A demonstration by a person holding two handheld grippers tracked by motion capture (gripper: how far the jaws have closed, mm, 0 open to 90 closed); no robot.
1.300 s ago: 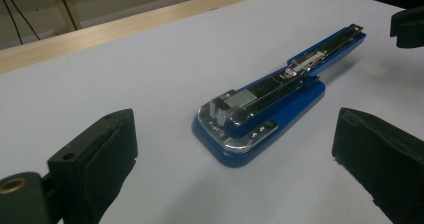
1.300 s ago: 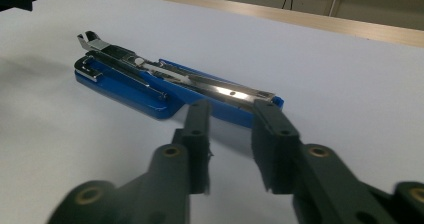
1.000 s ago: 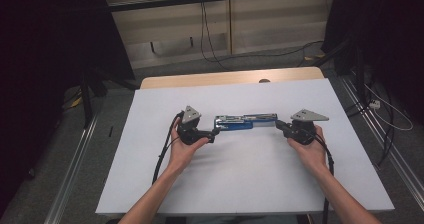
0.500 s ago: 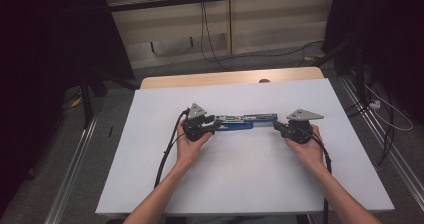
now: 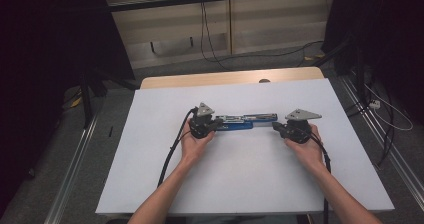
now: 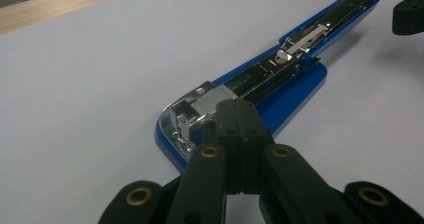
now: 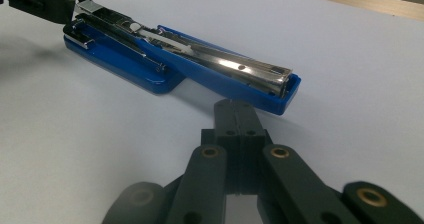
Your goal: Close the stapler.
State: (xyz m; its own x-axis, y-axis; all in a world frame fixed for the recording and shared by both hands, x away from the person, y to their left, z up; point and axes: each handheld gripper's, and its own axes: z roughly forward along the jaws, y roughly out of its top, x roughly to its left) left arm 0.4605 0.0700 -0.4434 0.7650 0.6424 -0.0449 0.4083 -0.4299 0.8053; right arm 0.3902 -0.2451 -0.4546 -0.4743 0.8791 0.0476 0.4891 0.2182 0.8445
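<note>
Two grippers, left gripper (image 6: pixel 236 115) just closed and right gripper (image 7: pixel 235 115), jaws together, flank the opened glossy blue-and-chrome stapler (image 5: pixel 240 121) at centre frame.

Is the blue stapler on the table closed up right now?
No, the blue stapler lies swung open flat on the white table, its metal staple channel exposed along the top.

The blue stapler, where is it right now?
In the high view the blue stapler lies opened out flat mid-table on the white sheet, between the left gripper and right gripper.
</note>
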